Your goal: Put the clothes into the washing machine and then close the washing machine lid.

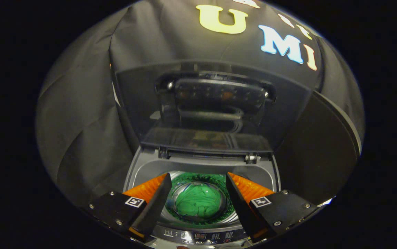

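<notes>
Washing machine (203,166) lid (205,114) raised upright at far side. Green clothes (198,202) inside drum (bunched at bottom). Gripper (197,180) spread, empty, above near rim, over drum opening.

Green clothes (198,204) lie in the grey washing machine (143,169) (its lid (205,103) smoky dark).

A staged recording booth is standing in for a laundry corner. Black cloth (81,114) is draping the walls behind a top-loading washing machine (202,166) with its lid (215,103) raised.
</notes>
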Tool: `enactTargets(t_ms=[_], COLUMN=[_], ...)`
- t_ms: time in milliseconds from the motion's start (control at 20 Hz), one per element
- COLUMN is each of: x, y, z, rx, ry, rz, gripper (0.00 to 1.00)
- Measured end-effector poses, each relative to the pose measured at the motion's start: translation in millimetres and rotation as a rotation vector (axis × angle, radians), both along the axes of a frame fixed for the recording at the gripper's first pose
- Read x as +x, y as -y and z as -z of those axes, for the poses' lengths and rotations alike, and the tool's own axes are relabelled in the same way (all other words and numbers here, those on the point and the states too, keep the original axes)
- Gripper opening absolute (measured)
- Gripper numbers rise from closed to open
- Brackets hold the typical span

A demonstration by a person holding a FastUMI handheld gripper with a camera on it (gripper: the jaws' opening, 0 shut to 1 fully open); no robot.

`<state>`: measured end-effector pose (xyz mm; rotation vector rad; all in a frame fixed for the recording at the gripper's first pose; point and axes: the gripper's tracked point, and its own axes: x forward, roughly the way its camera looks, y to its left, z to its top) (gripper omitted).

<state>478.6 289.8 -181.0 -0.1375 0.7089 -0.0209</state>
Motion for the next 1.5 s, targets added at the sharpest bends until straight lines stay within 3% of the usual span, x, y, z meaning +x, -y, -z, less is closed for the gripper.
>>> enactTargets(t_ms=[200, 400, 700, 1000, 1250, 1500], x=[13.0, 31.5, 77.9, 128.8, 171.6, 185.5], y=[9.4, 11.5, 29.2, 39.7, 47.7, 44.5], z=[-47.5, -98.2, -156.6, -167.6, -143.1, -109.7], rx=[-0.013, 0.055, 0.040, 0.001, -0.049, -0.042], ry=[0.142, 0.311, 0.388, 0.345, 0.216, 0.096], rz=[0.034, 0.087, 0.126, 0.124, 0.073, 0.052], gripper=[0.96, 0.96, 0.95, 0.96, 0.96, 0.96])
